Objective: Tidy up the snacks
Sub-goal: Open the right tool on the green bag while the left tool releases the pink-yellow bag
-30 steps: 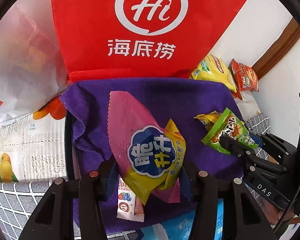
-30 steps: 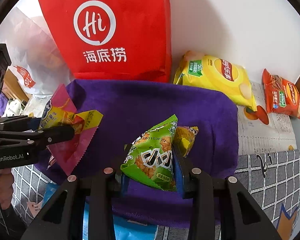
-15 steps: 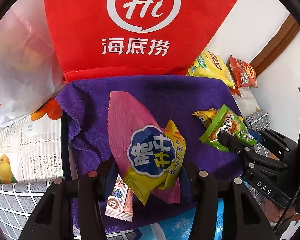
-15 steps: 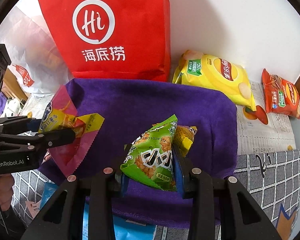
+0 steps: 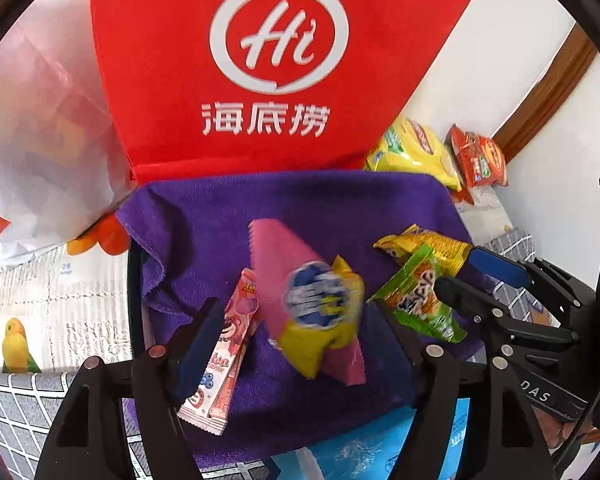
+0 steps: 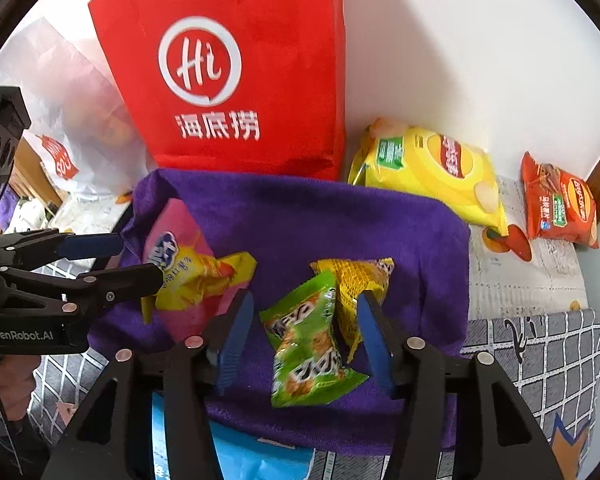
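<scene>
Both grippers are opening, so the pink-and-yellow packet [image 5: 320, 312] leaves the left gripper [image 5: 296, 320] at frame centre while the green packet [image 6: 304, 344] drops free between the right gripper [image 6: 300, 336] pads onto the purple towel [image 6: 300, 216], snacks delivered.

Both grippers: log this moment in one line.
left gripper: opening, pink-and-yellow snack packet between jaws | right gripper: opening, green snack packet between jaws | purple towel underneath

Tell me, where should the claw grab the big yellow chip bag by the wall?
Probably from above, across the yellow chip bag at its narrower top end, the end near the red bag. It lies flat and puffy beside the purple towel, so its crimped end seam looks easier to pinch than the fat middle.
</scene>
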